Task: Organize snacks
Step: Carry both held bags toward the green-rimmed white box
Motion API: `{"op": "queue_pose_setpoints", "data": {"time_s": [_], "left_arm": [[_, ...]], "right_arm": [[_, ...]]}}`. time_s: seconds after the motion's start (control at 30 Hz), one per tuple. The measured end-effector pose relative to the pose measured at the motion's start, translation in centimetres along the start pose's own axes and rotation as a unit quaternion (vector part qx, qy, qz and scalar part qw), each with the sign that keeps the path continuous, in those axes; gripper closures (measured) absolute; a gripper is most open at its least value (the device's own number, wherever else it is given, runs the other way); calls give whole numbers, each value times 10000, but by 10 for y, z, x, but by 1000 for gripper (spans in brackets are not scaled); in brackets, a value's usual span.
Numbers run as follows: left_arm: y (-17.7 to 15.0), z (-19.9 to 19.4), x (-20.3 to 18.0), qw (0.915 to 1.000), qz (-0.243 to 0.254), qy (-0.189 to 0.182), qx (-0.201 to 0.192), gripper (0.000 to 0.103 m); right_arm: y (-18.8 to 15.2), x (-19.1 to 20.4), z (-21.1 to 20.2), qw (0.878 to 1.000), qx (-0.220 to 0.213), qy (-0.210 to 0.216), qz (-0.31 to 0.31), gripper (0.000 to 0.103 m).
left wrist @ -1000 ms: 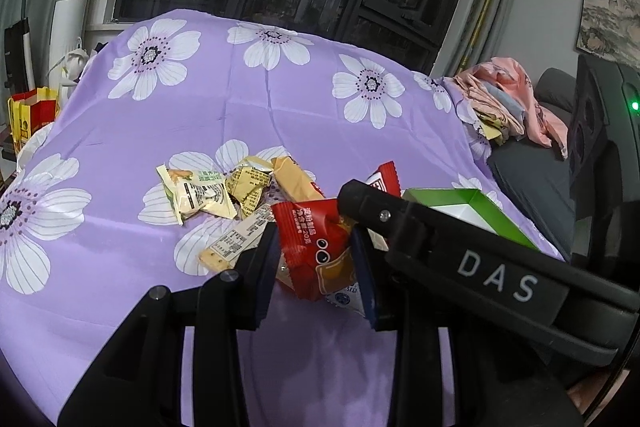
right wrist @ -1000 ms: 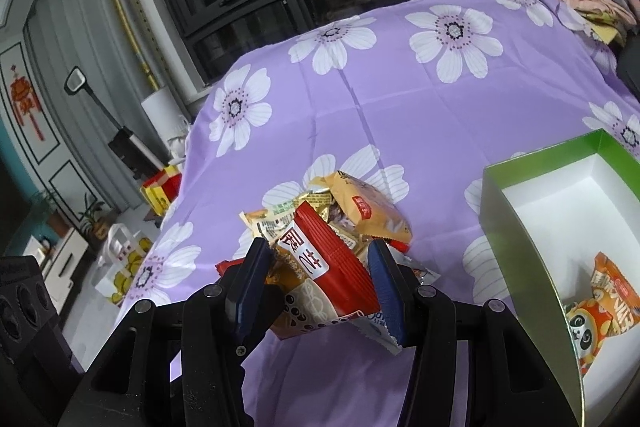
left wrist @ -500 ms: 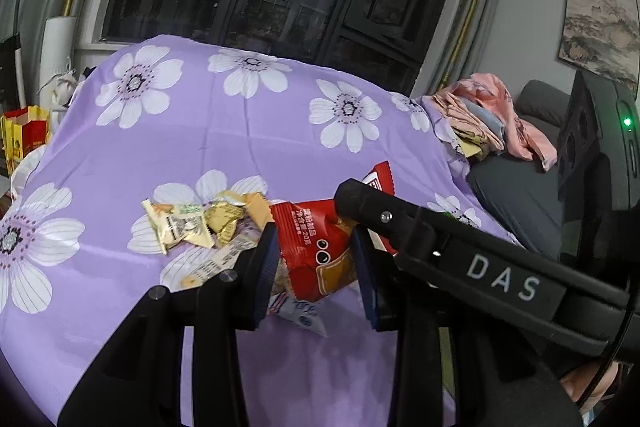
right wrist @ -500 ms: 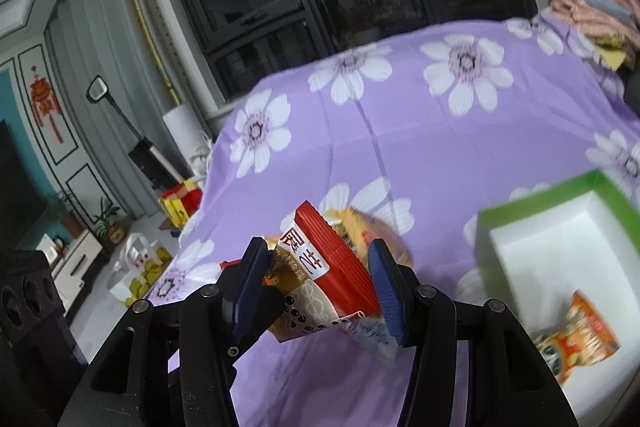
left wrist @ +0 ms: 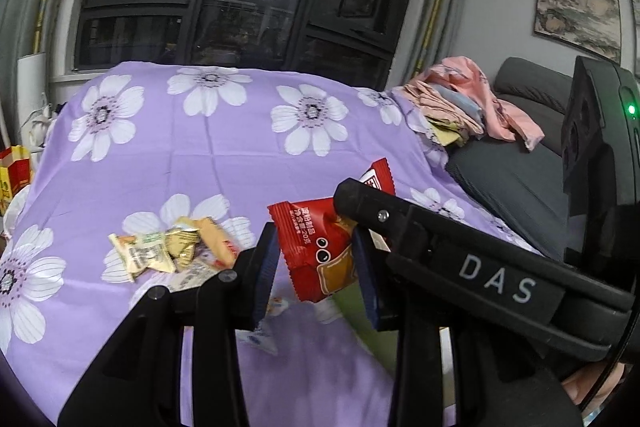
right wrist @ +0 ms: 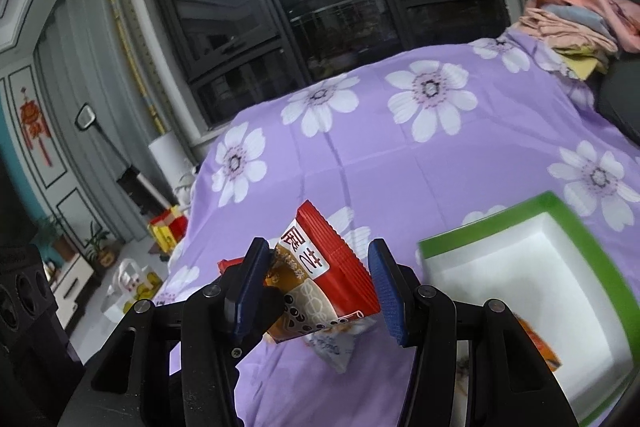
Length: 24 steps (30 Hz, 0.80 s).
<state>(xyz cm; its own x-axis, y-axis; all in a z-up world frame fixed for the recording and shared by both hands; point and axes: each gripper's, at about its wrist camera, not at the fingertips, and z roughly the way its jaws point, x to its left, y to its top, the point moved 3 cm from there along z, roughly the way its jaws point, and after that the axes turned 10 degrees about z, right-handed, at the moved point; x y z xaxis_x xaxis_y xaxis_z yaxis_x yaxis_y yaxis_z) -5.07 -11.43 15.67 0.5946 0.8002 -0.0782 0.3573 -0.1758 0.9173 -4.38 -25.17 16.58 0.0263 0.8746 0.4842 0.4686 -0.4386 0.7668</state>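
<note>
White letters "DAS" are showing on the black gripper arm [left wrist: 496, 283] at the lower right of the left wrist view. The red packet [left wrist: 320, 251] at centre is carrying small white Chinese print ending in "20", too small to read fully. In the right wrist view, large Chinese characters are running across the packet's white label [right wrist: 304, 251].

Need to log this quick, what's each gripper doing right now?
Left gripper: closed on a red snack packet.
Right gripper: closed on red snack packets, off the purple cloth.
</note>
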Motion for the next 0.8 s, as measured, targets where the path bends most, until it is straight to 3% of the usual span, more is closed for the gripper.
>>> {"op": "queue_pose_setpoints", "data": {"time_s": [0.33, 0.8], "left_arm": [[17, 17, -40, 9990, 315, -300, 110, 67], [20, 41, -68, 9970, 387, -579, 330, 67]], "right_arm": [[19, -37, -24, 9986, -183, -161, 478, 49], [26, -68, -33, 9958, -180, -519, 739, 49]]}}
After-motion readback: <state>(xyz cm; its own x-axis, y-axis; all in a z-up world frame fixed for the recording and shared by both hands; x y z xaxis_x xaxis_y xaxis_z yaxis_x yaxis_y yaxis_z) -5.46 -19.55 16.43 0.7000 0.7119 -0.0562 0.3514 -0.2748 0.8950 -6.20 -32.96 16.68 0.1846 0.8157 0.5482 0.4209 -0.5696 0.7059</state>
